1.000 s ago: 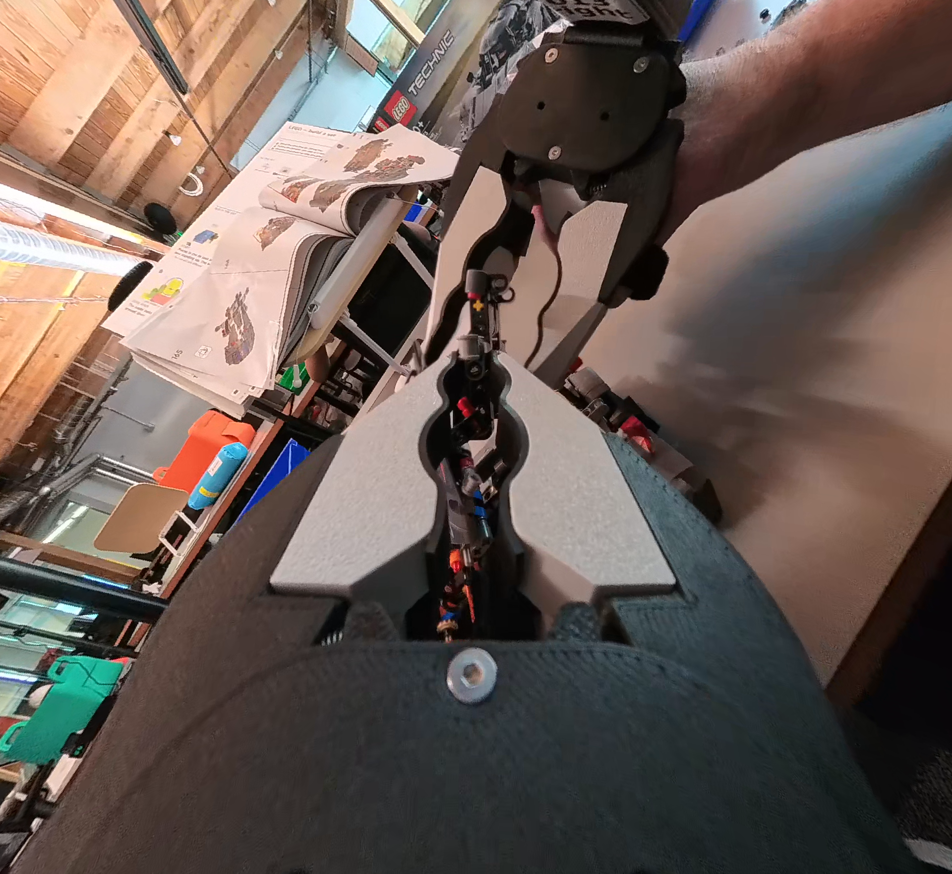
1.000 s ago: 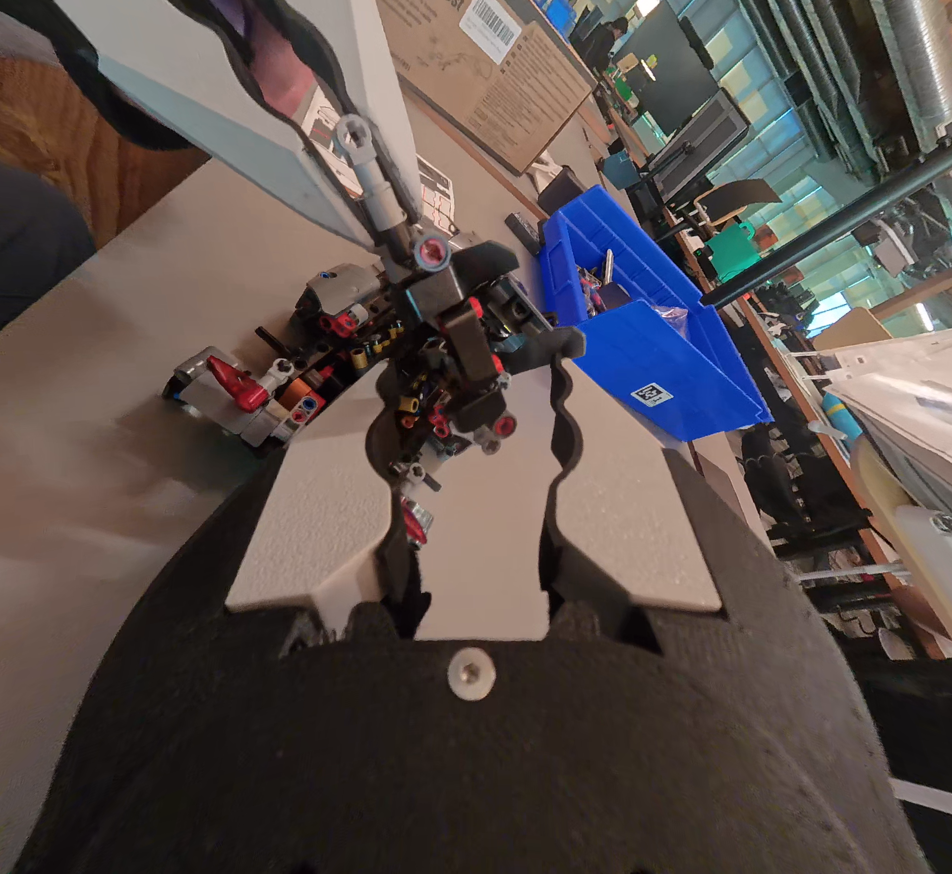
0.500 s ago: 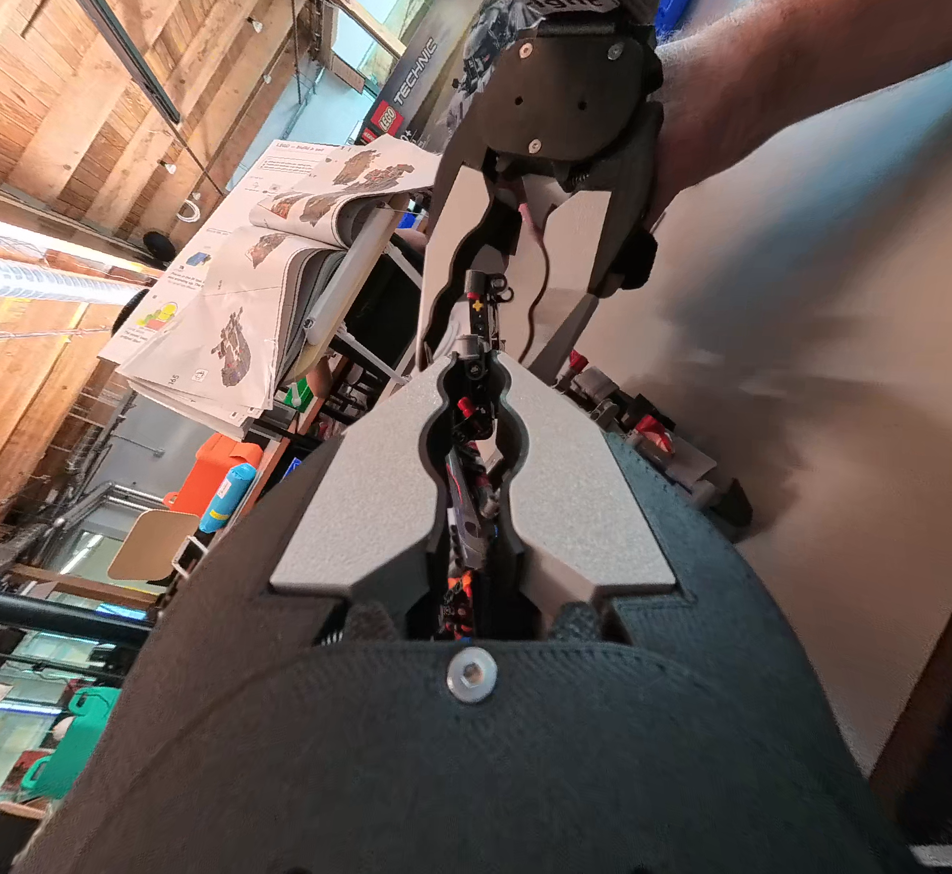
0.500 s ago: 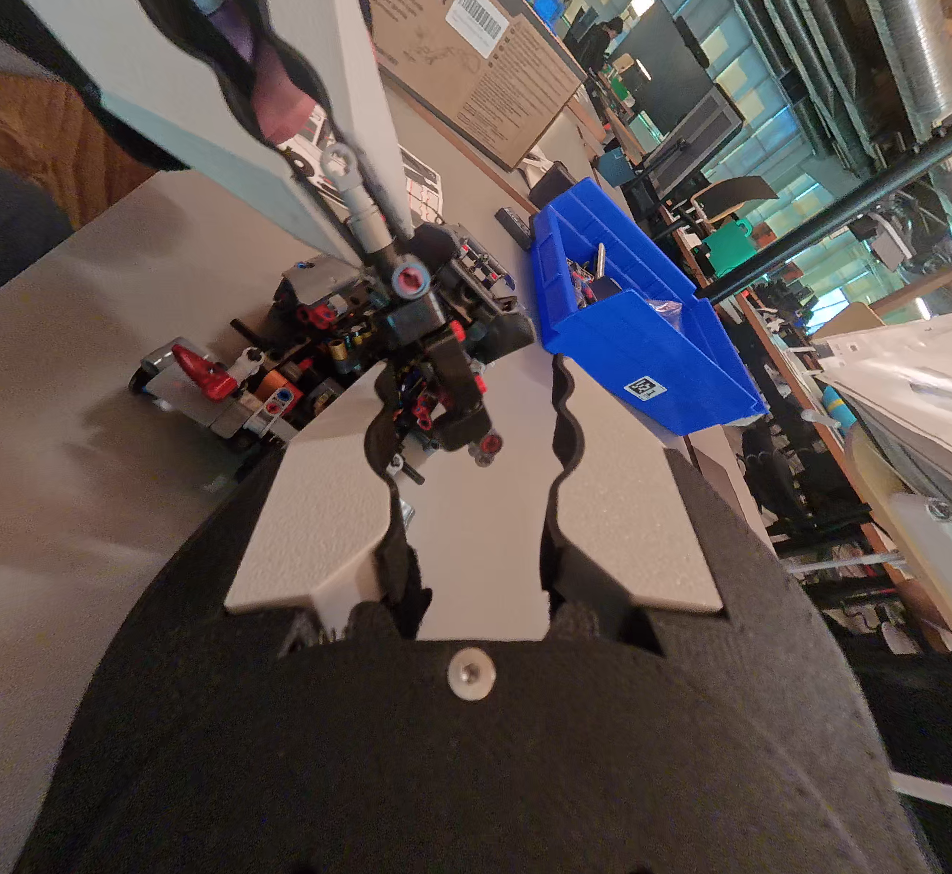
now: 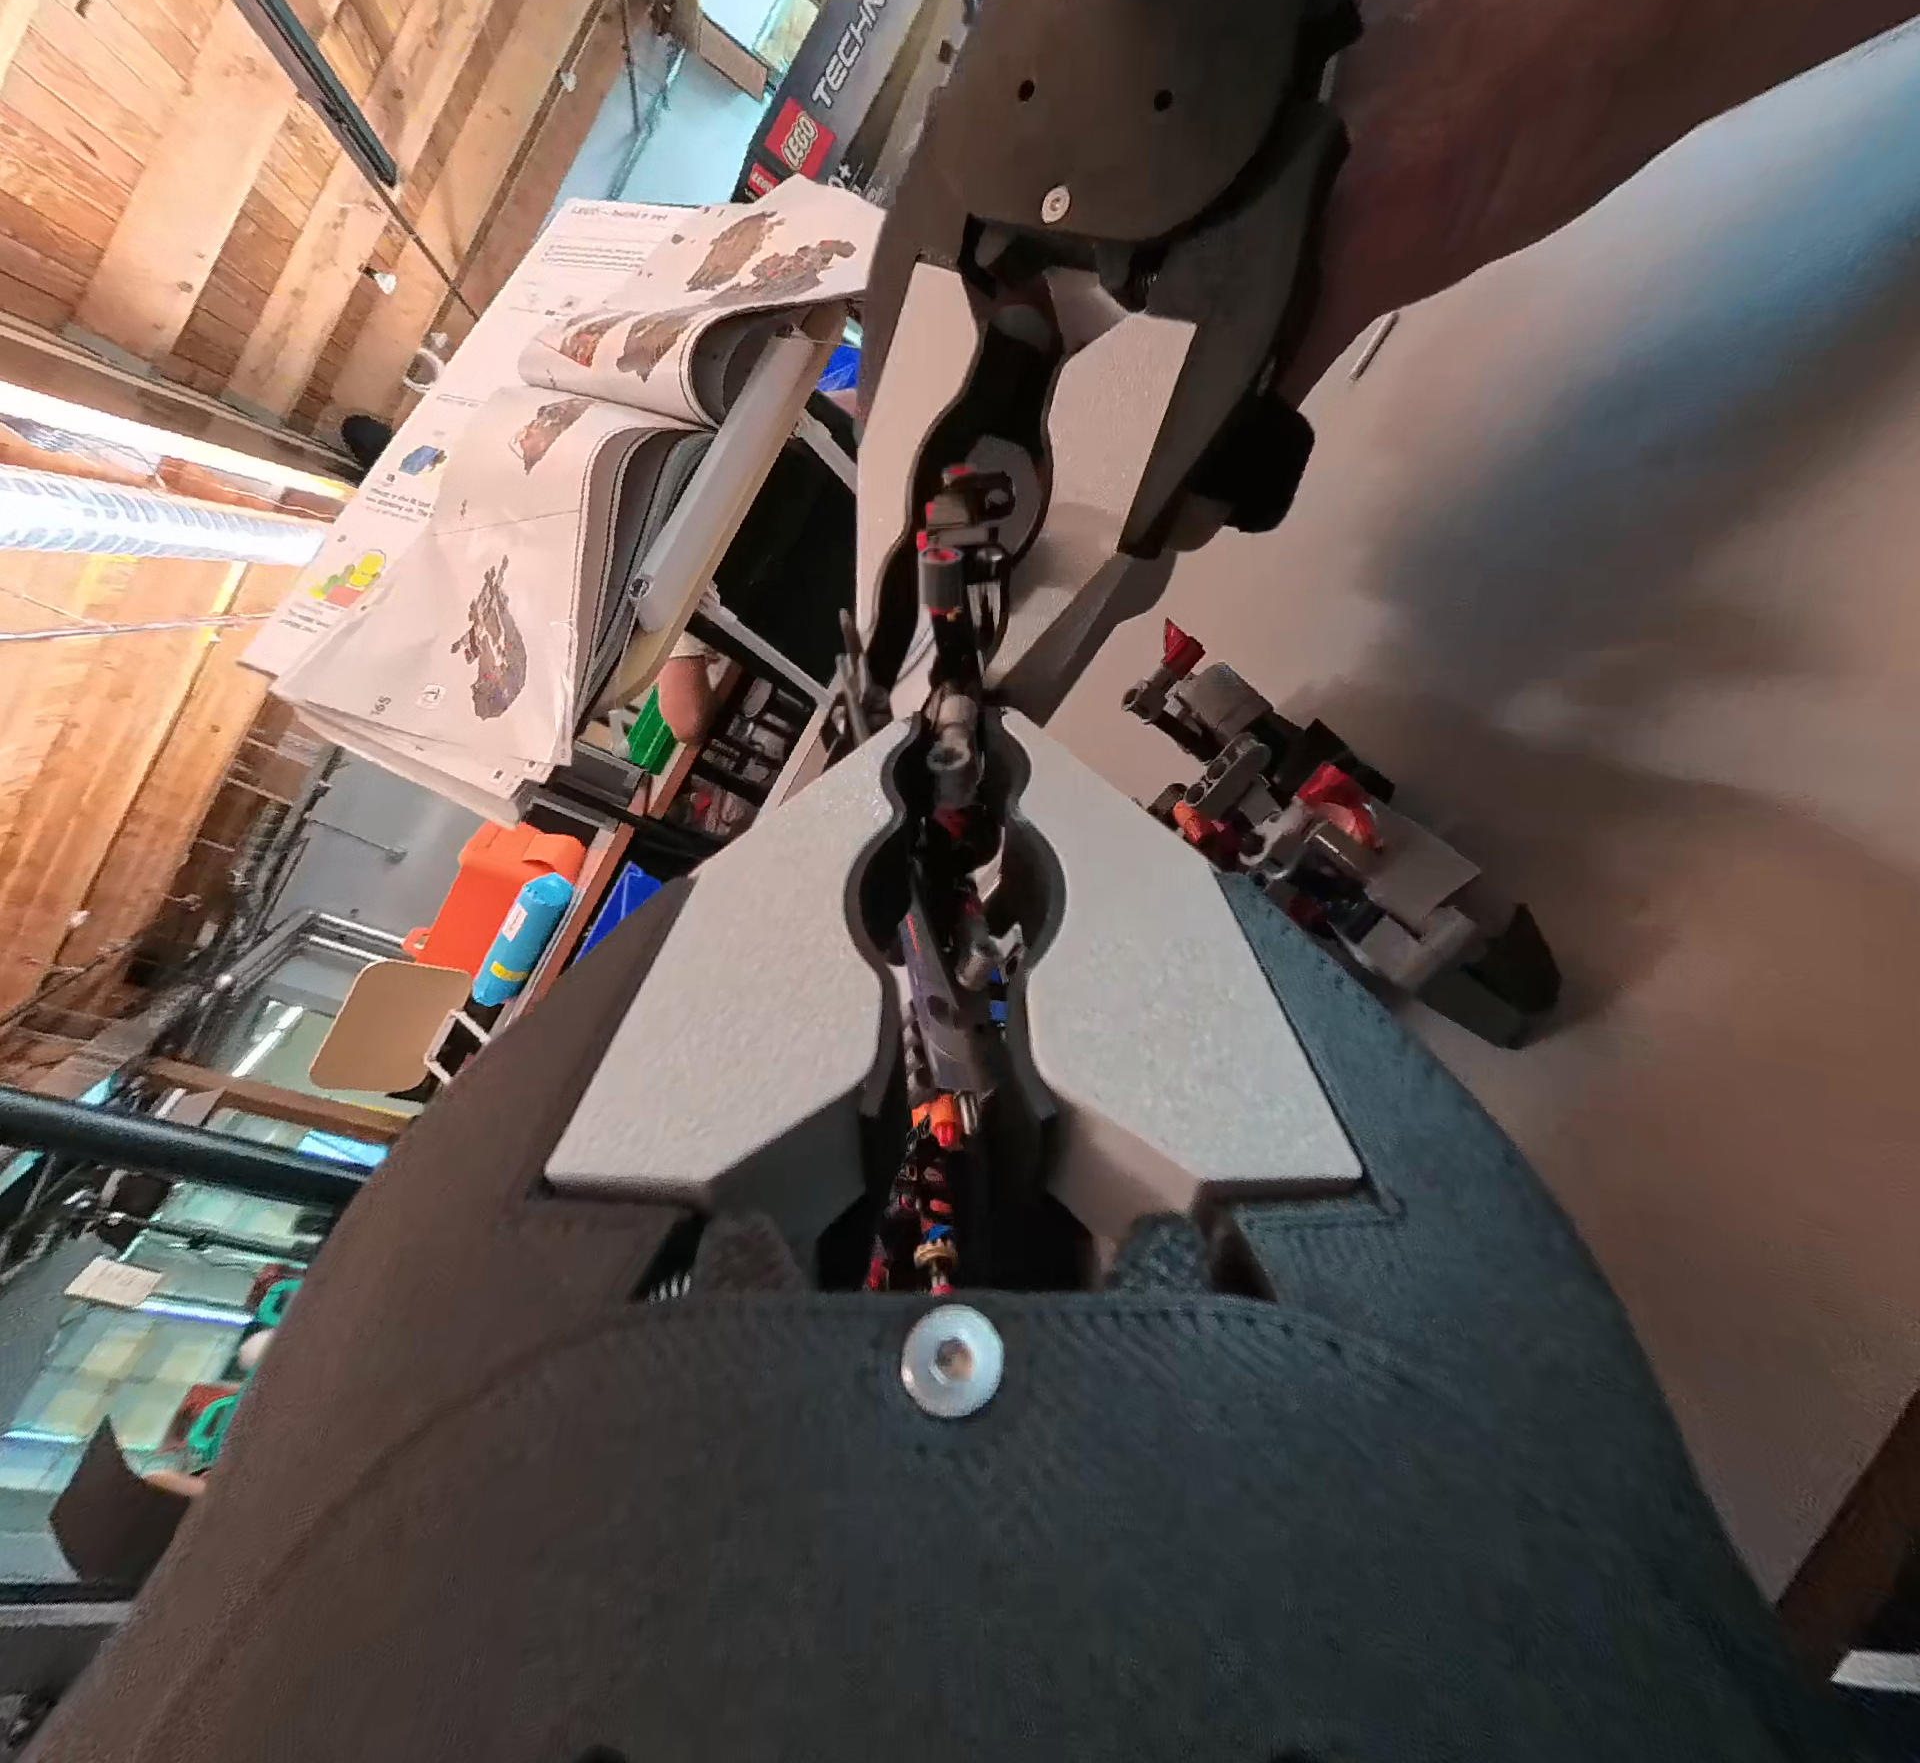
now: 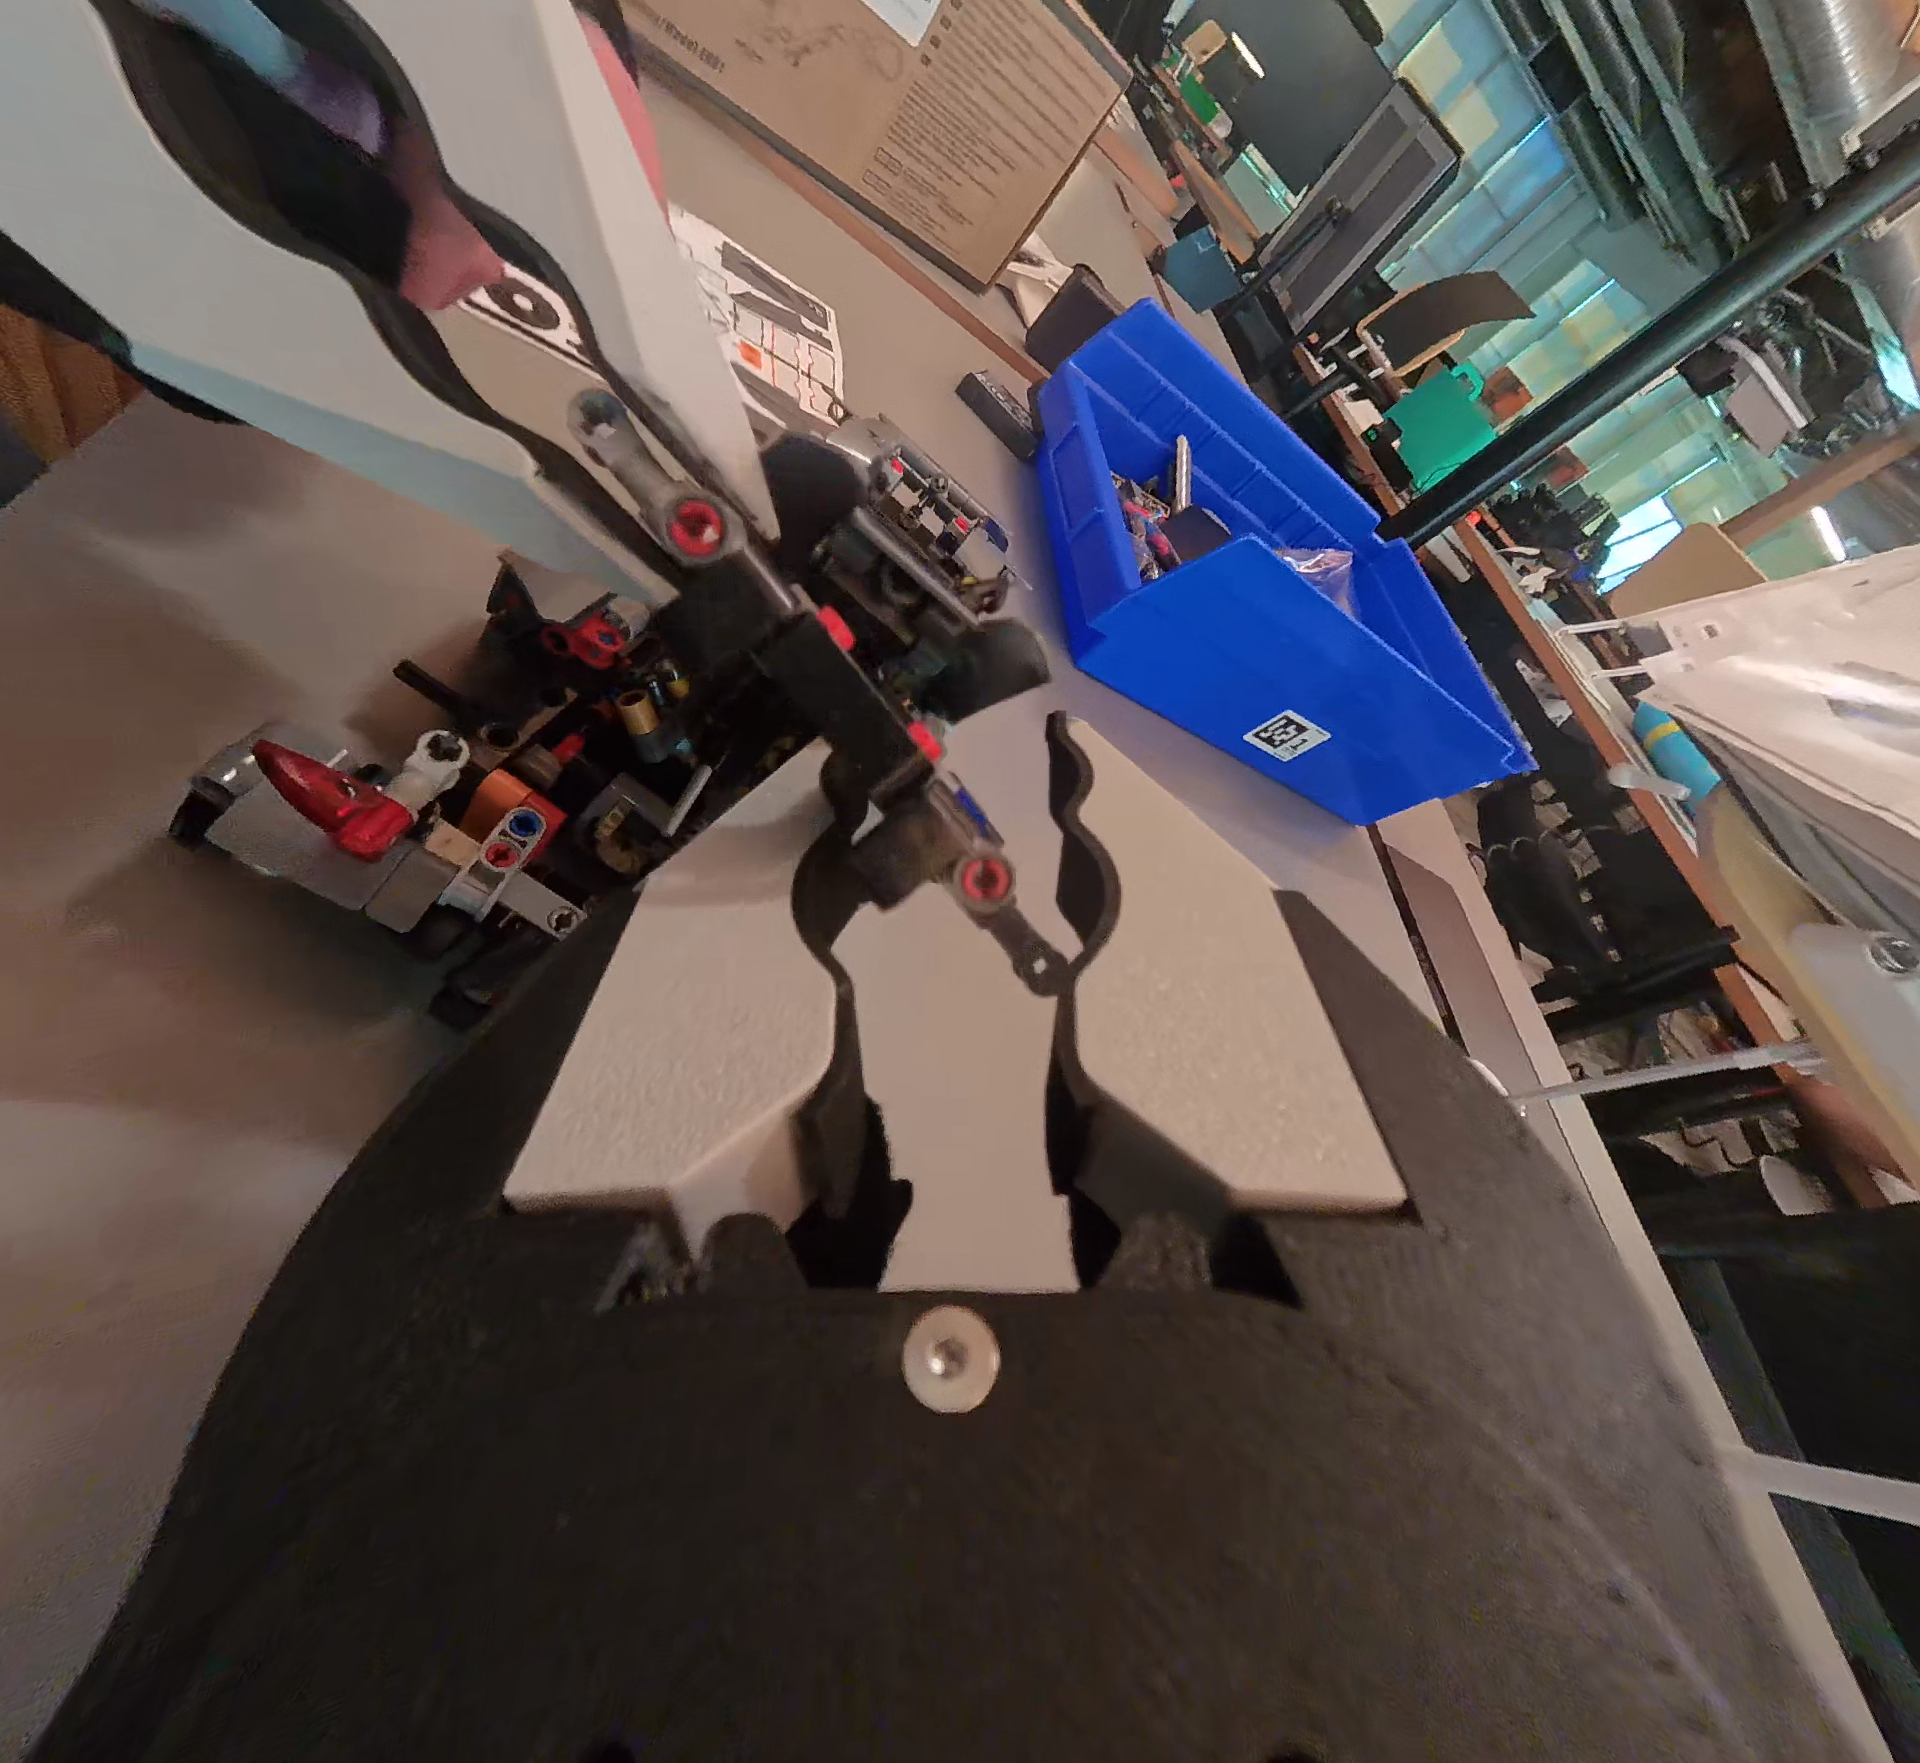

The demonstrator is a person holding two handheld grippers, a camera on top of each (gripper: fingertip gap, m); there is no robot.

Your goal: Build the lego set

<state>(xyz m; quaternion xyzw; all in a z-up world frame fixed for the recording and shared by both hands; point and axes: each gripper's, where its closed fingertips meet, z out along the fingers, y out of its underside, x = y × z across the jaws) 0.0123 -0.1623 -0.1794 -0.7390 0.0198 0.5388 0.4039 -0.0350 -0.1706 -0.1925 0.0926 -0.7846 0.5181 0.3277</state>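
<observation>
My left gripper (image 5: 951, 726) is shut on a long black lego assembly (image 5: 940, 975) with red pins and holds it above the grey table (image 5: 1610, 518). The assembly runs from it to my right gripper (image 5: 940, 674) opposite. In the right wrist view the assembly (image 6: 821, 674) comes out of the left gripper (image 6: 696, 550) at the upper left. Its near end sits between the fingers of my right gripper (image 6: 935, 757), whose jaws have narrowed onto it. A partly built grey, black and red lego model (image 5: 1330, 840) lies on the table below; it also shows in the right wrist view (image 6: 468, 830).
An open instruction booklet (image 5: 582, 466) stands on a holder beyond the table, with the set's box (image 5: 842, 82) behind. A blue parts bin (image 6: 1299, 674), a cardboard box (image 6: 883, 51) and a sticker sheet (image 6: 769, 331) are on the table. A person's forearm (image 5: 1558, 103) is behind the right gripper. The grippers' ends are close to 5 cm from one another.
The right gripper has drawn back along the assembly to its near end, and its jaws have narrowed. The left gripper has kept its hold and tilted slightly.
</observation>
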